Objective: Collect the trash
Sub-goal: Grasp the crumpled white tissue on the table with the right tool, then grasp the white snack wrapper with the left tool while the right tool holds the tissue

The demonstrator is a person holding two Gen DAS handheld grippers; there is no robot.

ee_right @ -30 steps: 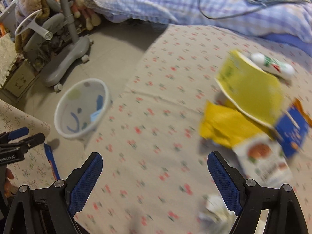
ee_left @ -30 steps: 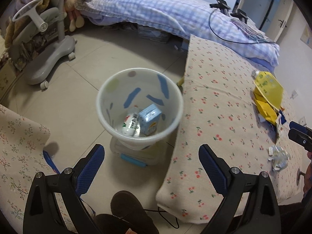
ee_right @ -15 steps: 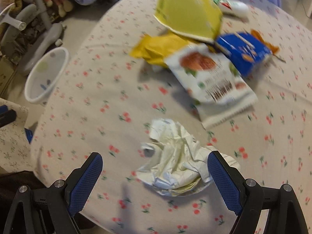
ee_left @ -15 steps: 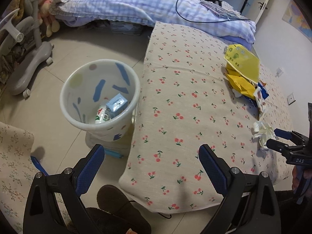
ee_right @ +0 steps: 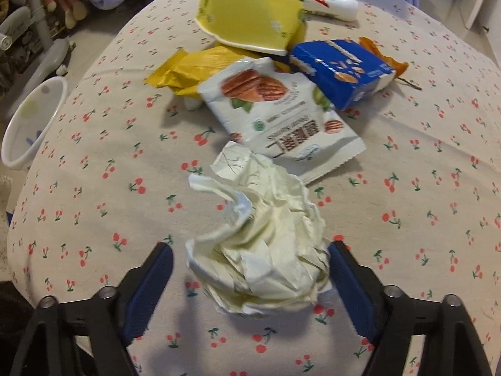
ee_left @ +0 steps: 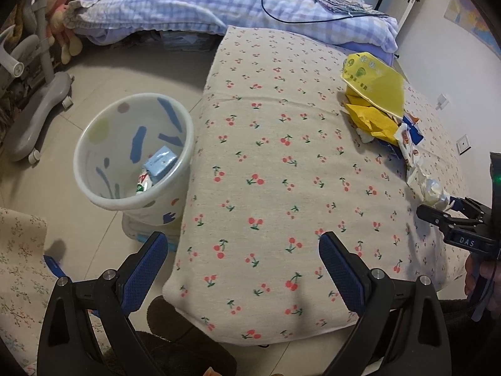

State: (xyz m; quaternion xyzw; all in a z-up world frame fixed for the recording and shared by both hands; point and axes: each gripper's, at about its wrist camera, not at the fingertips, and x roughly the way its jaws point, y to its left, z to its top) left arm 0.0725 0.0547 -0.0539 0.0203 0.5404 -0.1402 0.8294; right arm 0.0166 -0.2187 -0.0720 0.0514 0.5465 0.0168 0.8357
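A crumpled white paper wad (ee_right: 260, 244) lies on the cherry-print table cover (ee_right: 94, 172), between the open fingers of my right gripper (ee_right: 250, 269), which touch nothing. Behind it lie a white nut packet (ee_right: 275, 116), a blue packet (ee_right: 341, 69), a dark yellow wrapper (ee_right: 188, 69), a yellow bag (ee_right: 250, 9) and a white tube (ee_right: 328, 1). My left gripper (ee_left: 242, 264) is open and empty above the table's near edge. The white bin (ee_left: 134, 156) stands on the floor at the left, holding a blue carton (ee_left: 159, 163). The right gripper also shows in the left wrist view (ee_left: 438, 210).
A bed with a checked blanket (ee_left: 219, 3) and a black cable lies behind the table. A grey chair base (ee_left: 34, 109) stands on the tiled floor at the left. A second floral cover (ee_left: 18, 266) is at the lower left. A shoe (ee_left: 184, 341) is below the table edge.
My right gripper has moved in over the table until the paper wad sits between its fingers. My left gripper has swung right, from over the bin toward the table.
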